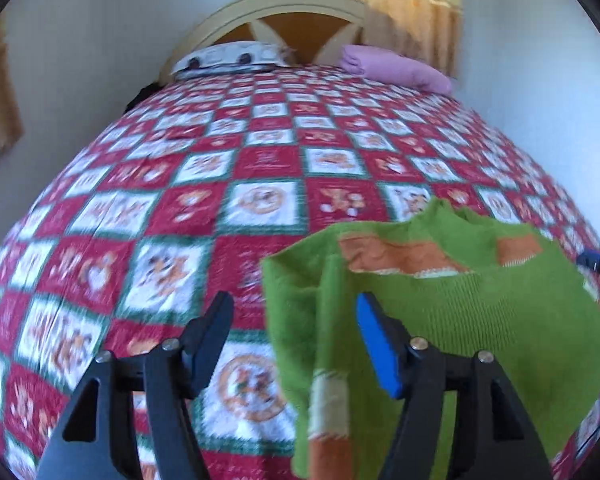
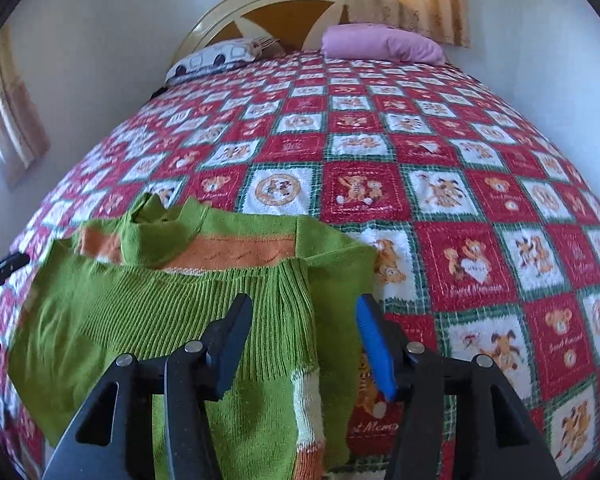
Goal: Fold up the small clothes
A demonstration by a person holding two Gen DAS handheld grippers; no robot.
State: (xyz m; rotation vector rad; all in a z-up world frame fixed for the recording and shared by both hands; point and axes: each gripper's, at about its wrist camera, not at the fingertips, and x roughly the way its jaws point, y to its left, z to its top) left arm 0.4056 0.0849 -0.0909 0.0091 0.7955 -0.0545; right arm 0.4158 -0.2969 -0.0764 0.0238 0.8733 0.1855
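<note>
Holding both tools spread wide and empty, we hover low over the near end of the bed: the left gripper (image 1: 294,344) has its jaws apart around the sweater's left sleeve, the right gripper (image 2: 304,346) has its jaws apart over the right sleeve. The green sweater (image 2: 188,304) lies flat on the quilt (image 2: 440,184), collar toward twelve o'clock, hem folded up over the chest, its orange-cuffed sleeves (image 1: 324,400) hanging toward six. To fold well, we judge, each tool should pinch one sleeve near the shoulder and carry it inward, keeping the knit flat and the sides even. Open quilt stretches from nine through three o'clock. Far off at twelve sit a patterned pillow (image 2: 212,58), a pink pillow (image 2: 384,44) and the headboard (image 2: 276,4).
</note>
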